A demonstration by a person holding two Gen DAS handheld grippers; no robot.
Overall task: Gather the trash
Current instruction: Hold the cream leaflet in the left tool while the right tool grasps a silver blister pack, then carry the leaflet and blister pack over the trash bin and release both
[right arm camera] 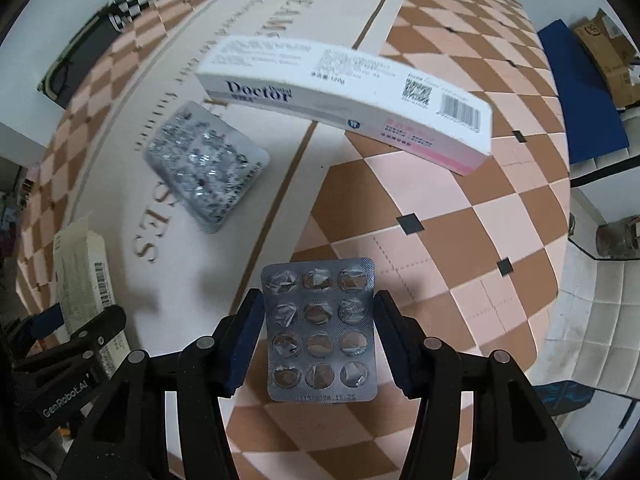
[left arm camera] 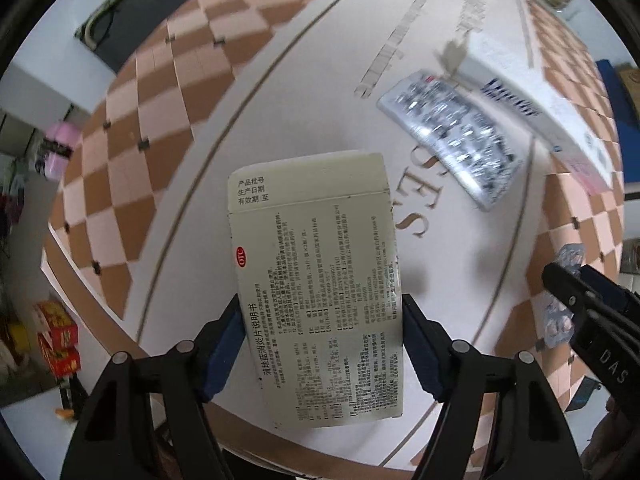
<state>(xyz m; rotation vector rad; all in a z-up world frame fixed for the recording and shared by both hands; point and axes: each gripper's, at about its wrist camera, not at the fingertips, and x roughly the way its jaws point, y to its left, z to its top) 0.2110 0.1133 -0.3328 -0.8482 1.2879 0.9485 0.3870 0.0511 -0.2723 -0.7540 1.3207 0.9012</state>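
My left gripper (left arm camera: 320, 300) is shut on a flattened cream medicine box (left arm camera: 316, 280) covered in printed text, held by its long edges above the table. My right gripper (right arm camera: 318, 294) is shut on an empty silver blister pack (right arm camera: 320, 328), with a pad on each side edge. On the cream middle of the tablecloth (right arm camera: 256, 240) lies a second silver blister pack (right arm camera: 206, 164) (left arm camera: 452, 136). Beyond it rests a long white and pink toothpaste box (right arm camera: 348, 100) (left arm camera: 540, 116). The right gripper (left arm camera: 568, 284) shows at the right edge of the left wrist view.
The table is covered by a cloth with a brown and pink checked border (left arm camera: 120, 184). Red cartons (left arm camera: 56, 332) stand on the floor to the left. A white tufted seat (right arm camera: 592, 320), a blue panel (right arm camera: 560, 92) and cardboard boxes (right arm camera: 608, 56) lie beyond the right edge.
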